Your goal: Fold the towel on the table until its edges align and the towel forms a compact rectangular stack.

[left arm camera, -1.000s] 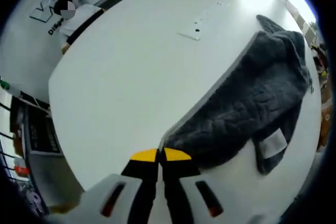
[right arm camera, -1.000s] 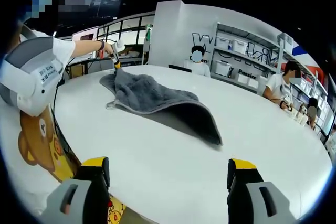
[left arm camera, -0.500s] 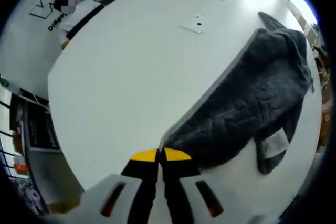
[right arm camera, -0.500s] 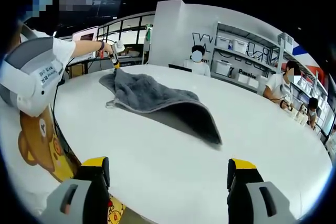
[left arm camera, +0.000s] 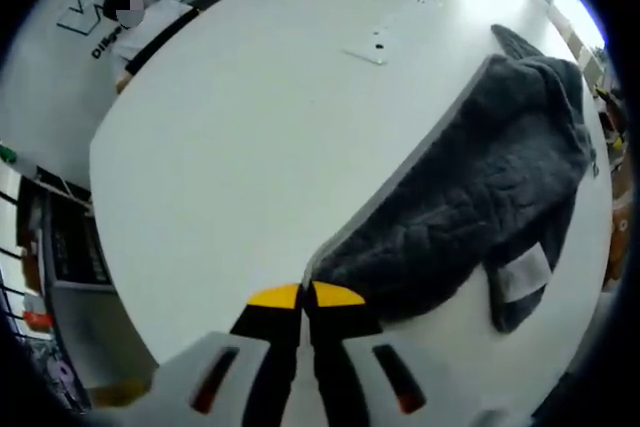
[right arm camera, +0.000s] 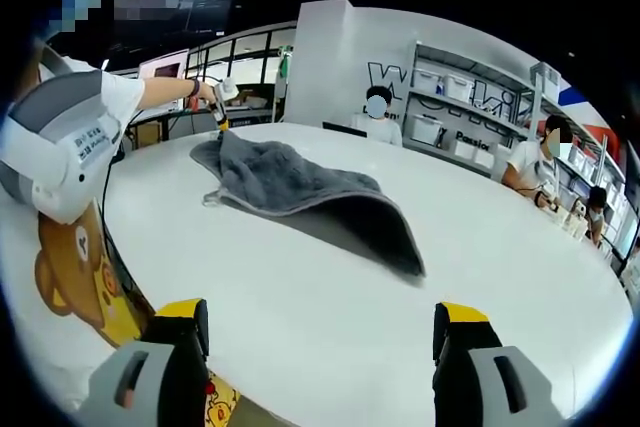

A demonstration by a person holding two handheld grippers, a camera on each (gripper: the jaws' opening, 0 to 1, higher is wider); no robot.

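Observation:
A dark grey towel (left arm camera: 480, 187) with a pale hem and a white label (left arm camera: 523, 275) lies rumpled on the white round table (left arm camera: 250, 127). My left gripper (left arm camera: 305, 296) is shut on one corner of it, its yellow tips pressed together at the hem. In the right gripper view that same corner is held up off the table by the left gripper (right arm camera: 221, 113), and the towel (right arm camera: 300, 182) slopes down from it to the tabletop. My right gripper (right arm camera: 320, 335) stands open over the near table edge, well short of the towel, with nothing between its fingers.
A flat white socket plate (left arm camera: 375, 47) is set into the table beyond the towel. Seated people (right arm camera: 378, 119) and shelving (right arm camera: 470, 97) line the far side. The person's white sleeve (right arm camera: 60, 137) is at the left, above a floor with a bear print (right arm camera: 70, 277).

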